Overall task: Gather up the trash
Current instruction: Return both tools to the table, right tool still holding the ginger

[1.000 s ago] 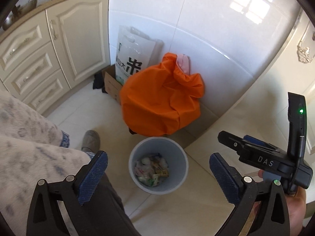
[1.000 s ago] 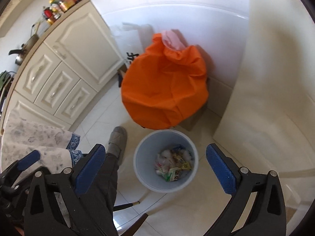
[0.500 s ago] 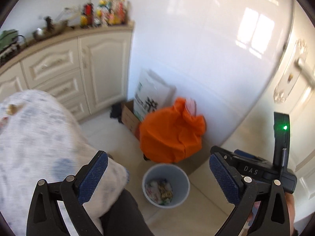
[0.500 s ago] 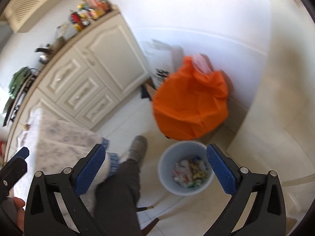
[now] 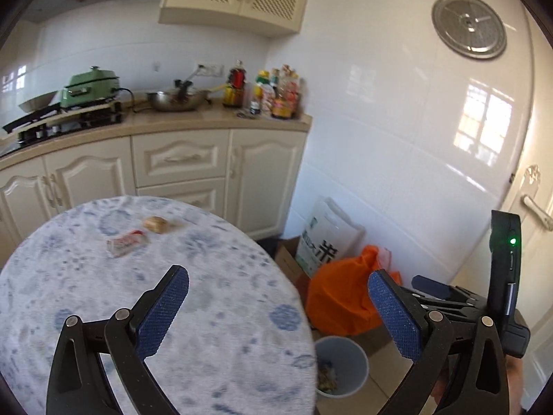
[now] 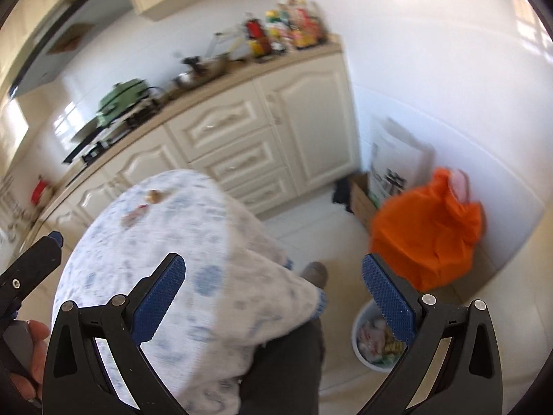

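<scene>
The big round worktop [image 5: 214, 311] has a blue and white cloth on it and fills the lower left of the left wrist view. Two bits of trash lie on it, up in the middle left of the frame.

The bin [image 5: 342, 363] stands on the floor at the lower middle of that view, just past the edge of the worktop. It already has trash in it. Behind it sits an orange bag [image 5: 338, 297].

The left gripper [image 5: 276, 311] hangs over the near part of the worktop. Its fingers [image 5: 162, 311] are wide apart and hold nothing. The right gripper [image 6: 273, 301] is also spread wide and holds nothing. It is off to the side, over the edge of the cloth and the person's leg.

The wrapper [image 5: 126, 242] is clear with red on it. It lies flat, and its long way runs from lower left to upper right in the frame. The little brown lump [image 5: 155, 224] sits just beside it, up and to the right. It is too blurry to say what it is.

Both bits lie ahead of the left fingers and to the left. I think the left gripper is nearer, so it looks like the one to reach. It would need to turn so the fingers close across the wrapper's short way.
</scene>
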`<state>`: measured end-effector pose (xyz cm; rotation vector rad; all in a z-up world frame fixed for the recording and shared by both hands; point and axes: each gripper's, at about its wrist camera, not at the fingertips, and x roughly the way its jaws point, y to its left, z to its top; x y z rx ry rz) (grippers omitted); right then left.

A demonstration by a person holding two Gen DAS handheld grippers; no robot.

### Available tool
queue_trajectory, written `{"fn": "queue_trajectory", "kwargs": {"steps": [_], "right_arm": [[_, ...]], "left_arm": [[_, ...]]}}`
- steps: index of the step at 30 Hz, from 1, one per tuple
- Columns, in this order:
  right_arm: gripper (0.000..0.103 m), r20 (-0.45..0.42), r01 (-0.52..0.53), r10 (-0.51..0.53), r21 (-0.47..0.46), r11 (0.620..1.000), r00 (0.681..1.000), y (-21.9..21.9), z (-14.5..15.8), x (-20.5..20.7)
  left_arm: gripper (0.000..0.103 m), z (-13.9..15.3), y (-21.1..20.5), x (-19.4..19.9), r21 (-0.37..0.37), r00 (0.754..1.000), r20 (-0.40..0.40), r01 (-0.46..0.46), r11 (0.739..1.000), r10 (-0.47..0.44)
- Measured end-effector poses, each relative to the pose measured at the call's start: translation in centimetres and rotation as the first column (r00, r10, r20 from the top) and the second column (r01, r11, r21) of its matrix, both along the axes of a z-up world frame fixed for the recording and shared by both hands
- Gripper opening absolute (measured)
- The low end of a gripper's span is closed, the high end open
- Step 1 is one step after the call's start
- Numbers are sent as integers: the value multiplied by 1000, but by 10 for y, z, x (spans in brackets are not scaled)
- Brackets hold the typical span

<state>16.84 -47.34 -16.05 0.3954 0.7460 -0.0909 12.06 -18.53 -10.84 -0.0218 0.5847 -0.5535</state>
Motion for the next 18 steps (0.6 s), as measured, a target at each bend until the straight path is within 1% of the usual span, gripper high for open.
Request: {"fn": "queue_trajectory", "kwargs": {"steps": [4, 8, 10, 14, 17, 18], "right_arm": [[103, 42, -68, 70, -31, 997, 997, 37, 24, 16], [103, 71, -128, 133, -70, 989, 989, 74, 41, 31], [103, 77, -158, 164, -86, 984, 983, 93, 45, 40], [103, 79, -220, 231, -126, 967, 970, 129, 45, 64], [103, 70, -253, 266, -154, 955, 961, 148, 39, 87], [103, 60, -262, 275, -158, 952, 960, 152, 35, 97]], "left_arm": [[102, 10, 41, -12, -11, 997, 36, -64, 998, 64], [102, 20, 86, -16, -8, 986, 82, -142, 990, 142], [102, 21, 98, -9, -6, 981, 91, -169, 986, 169], [102, 13, 118, 12, 41, 971, 101, -223, 974, 218], [102, 3, 123, 37, 88, 971, 80, -230, 969, 224], [102, 3, 118, 46, 102, 972, 78, -230, 968, 223]]}}
